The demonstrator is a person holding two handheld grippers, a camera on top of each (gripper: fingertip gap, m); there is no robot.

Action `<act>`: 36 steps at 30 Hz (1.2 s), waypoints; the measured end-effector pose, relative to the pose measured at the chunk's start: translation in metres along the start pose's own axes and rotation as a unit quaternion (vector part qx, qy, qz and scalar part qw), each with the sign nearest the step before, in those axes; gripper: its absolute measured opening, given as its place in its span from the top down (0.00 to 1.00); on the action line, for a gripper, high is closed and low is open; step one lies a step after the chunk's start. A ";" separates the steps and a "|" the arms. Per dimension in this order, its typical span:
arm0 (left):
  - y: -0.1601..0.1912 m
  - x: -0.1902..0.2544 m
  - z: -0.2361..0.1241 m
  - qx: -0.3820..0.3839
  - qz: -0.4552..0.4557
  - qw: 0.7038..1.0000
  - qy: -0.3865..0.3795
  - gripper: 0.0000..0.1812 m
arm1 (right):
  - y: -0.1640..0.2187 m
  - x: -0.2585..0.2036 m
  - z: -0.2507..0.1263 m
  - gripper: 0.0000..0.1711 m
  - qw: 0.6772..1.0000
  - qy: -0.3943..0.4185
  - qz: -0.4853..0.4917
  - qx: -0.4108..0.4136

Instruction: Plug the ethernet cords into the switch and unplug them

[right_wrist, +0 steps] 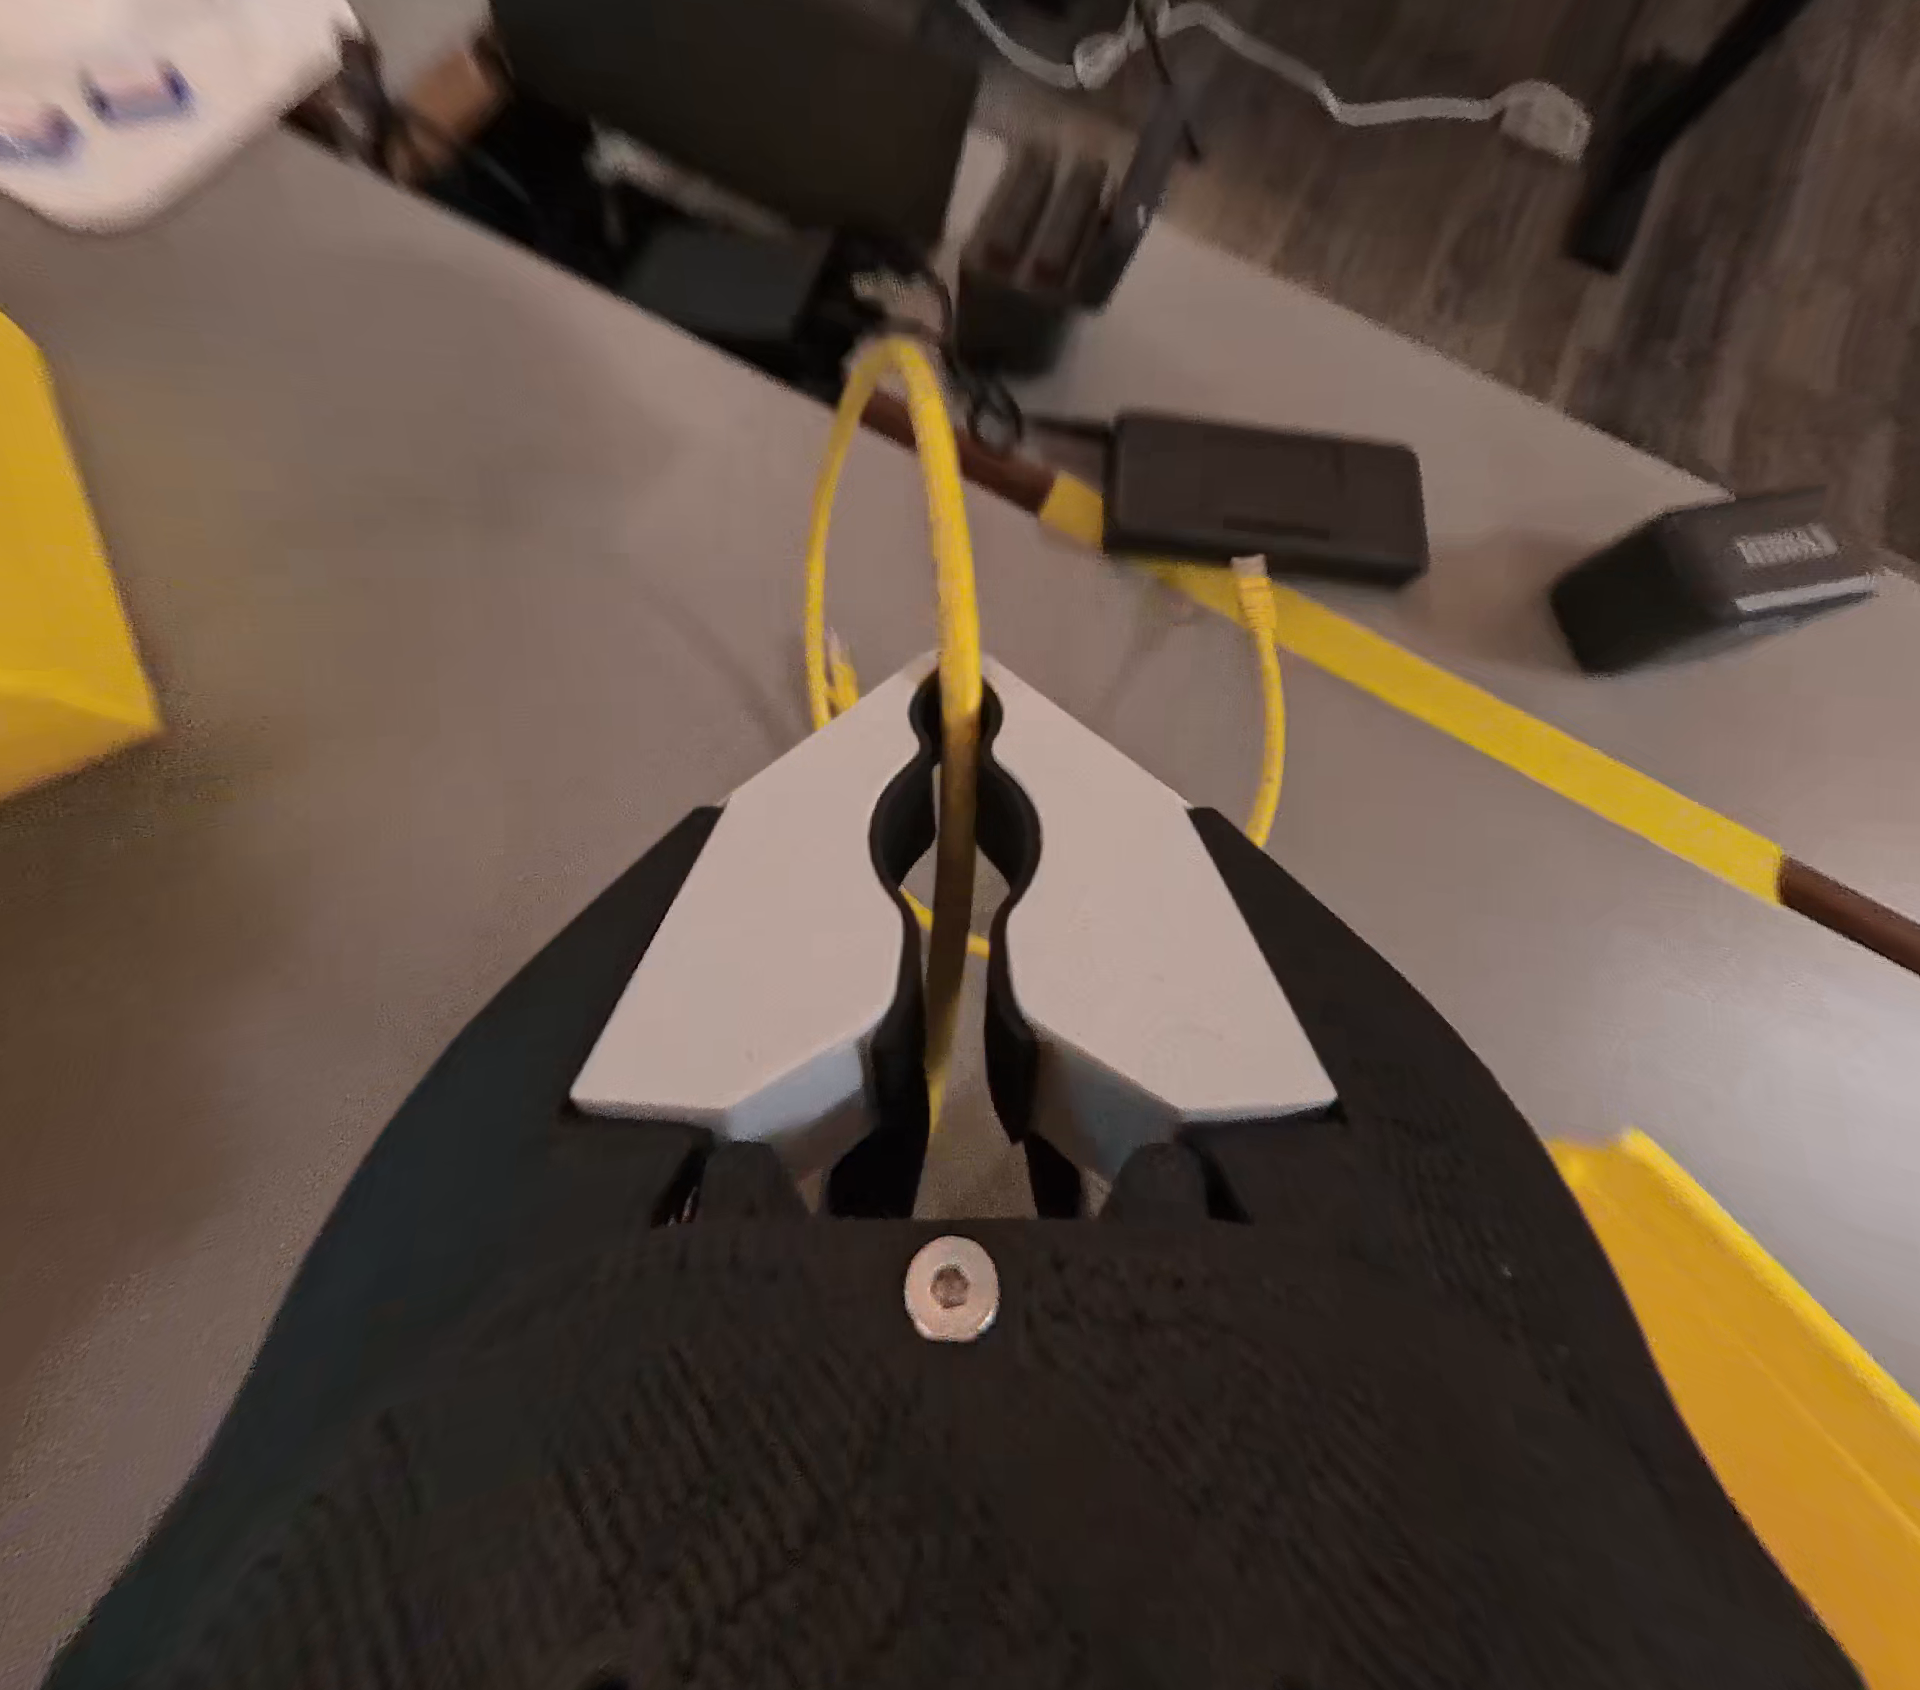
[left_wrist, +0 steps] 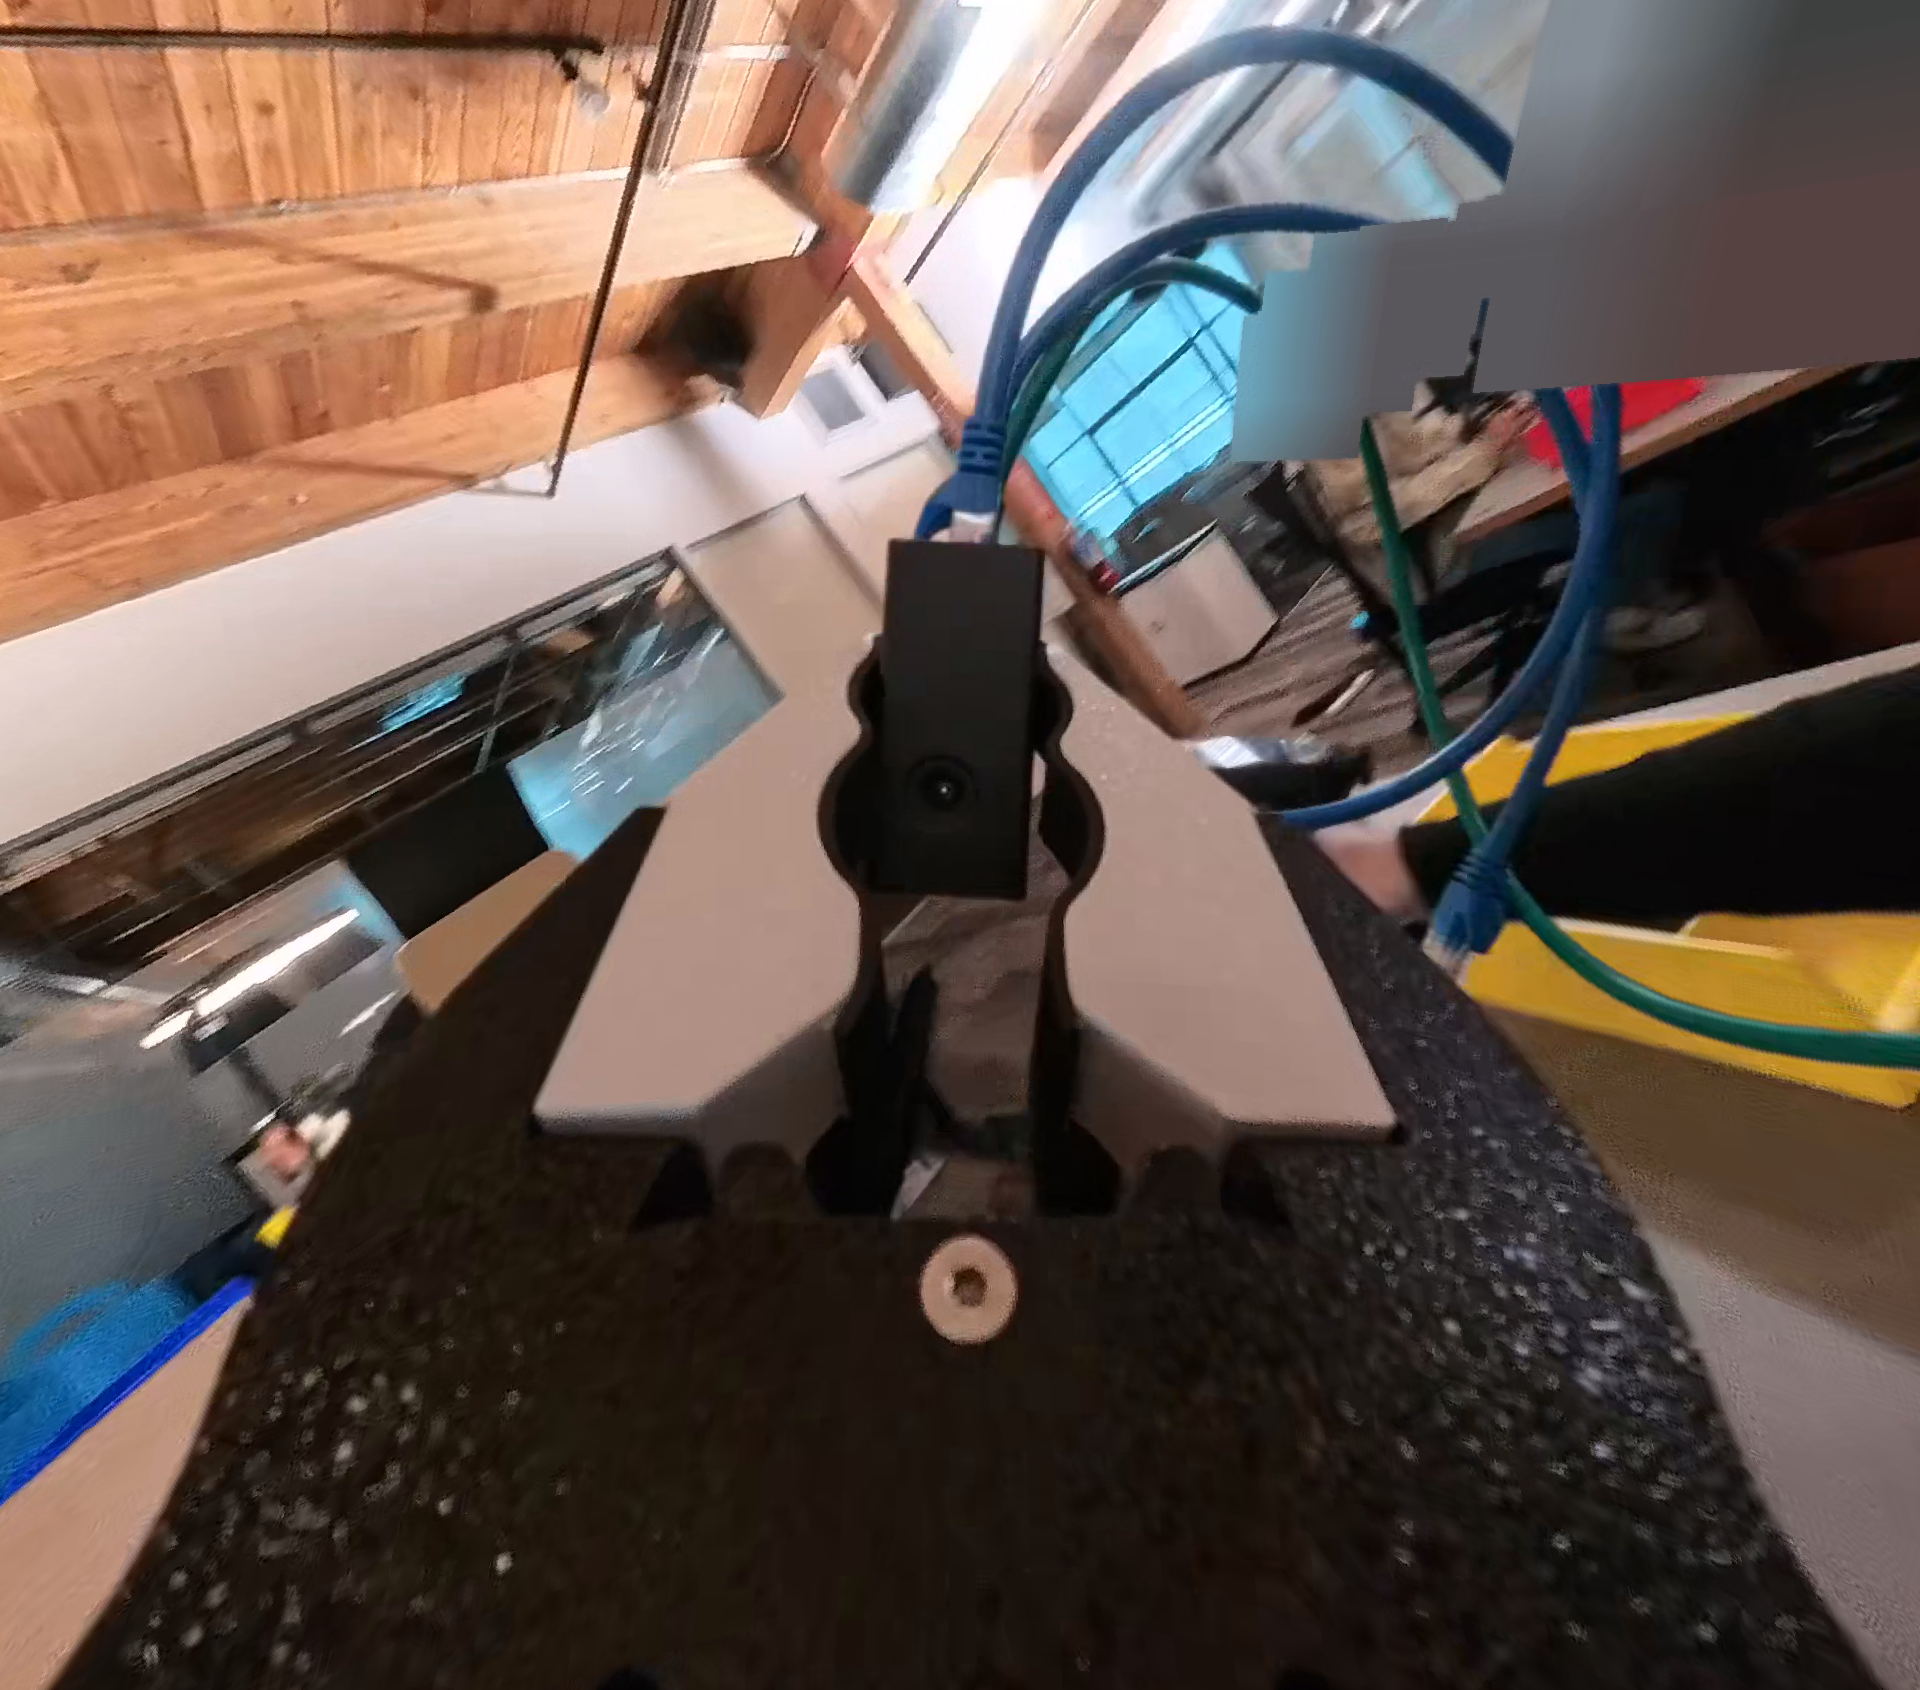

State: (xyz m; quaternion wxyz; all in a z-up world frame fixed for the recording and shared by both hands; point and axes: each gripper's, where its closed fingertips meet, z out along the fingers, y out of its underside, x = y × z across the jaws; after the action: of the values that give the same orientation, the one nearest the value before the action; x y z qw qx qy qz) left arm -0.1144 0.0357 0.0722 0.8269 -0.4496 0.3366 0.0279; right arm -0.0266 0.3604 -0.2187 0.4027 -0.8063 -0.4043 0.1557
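**Left wrist view: switch held aloft, cords attached**

Left gripper (left_wrist: 956, 705) clamped on small black box-shaped switch (left_wrist: 961, 705), raised off the desk, presumably for port access. Blue ethernet cords (left_wrist: 1049, 269) and green cord (left_wrist: 1397, 601) plugged at its far end, hanging slack.

Right gripper (right_wrist: 956, 741) closed around yellow ethernet cord (right_wrist: 951, 539), loop above grey desk (right_wrist: 416, 549); its plug (right_wrist: 1257, 591) still free, likely next for insertion.

Left gripper (left_wrist: 956, 736) and right gripper (right_wrist: 954, 793): speckled black printed bodies, pale grey wedge-shaped fingers (right_wrist: 790, 954) with wavy black inner pads, one silver hex screw (right_wrist: 951, 1289) each.
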 end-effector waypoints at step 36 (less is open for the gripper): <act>0.234 0.089 -0.037 -0.229 0.071 0.953 -0.186 0.87 | -0.064 0.044 -0.309 1.00 0.980 0.028 -0.143 0.138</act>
State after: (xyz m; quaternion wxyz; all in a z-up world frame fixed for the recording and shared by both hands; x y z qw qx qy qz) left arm -0.1468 0.1234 -0.1626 0.7453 -0.5890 0.1921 0.2462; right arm 0.1458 0.2549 0.0278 0.5393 -0.6808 -0.4789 0.1277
